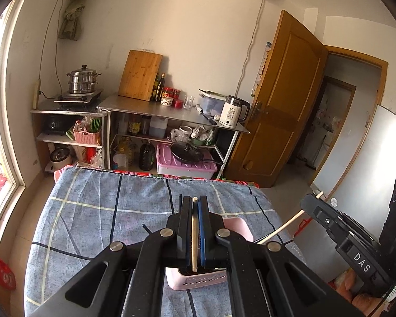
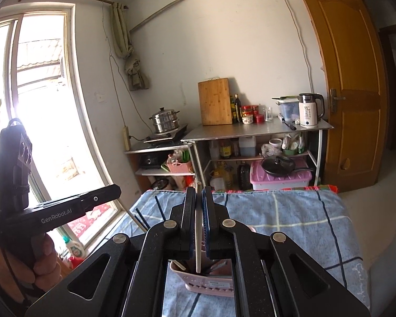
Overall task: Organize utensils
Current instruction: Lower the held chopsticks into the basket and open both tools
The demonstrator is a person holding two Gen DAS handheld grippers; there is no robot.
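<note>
My left gripper (image 1: 194, 202), tilted downward, clamps a pale chopstick (image 1: 194, 237); my right gripper (image 2: 198, 192) clamps another chopstick (image 2: 198, 237); both above the pink utensil basket (image 1: 198, 281) on the blue checked tablecloth (image 1: 105, 211).

Left gripper (image 1: 195, 199): matte black, two flat parallel fingers (image 1: 185, 227) lined with blue ribbed pads, driven by angular black link arms with triangular cut-outs. Four round silver pivot pins (image 1: 167, 232) join the links. Right gripper (image 2: 198, 189): same build, with black fingers, blue ribbed pads and silver pins. Seen from the side, each tool has a long black body with one small screw; one bears white lettering "DAS" (image 1: 361, 262), the other "GenRobot.AI" (image 2: 56, 215). A black upright block sits at each rear end. A bare hand (image 2: 39, 261) wraps the handle, beside a thin black cable.
</note>
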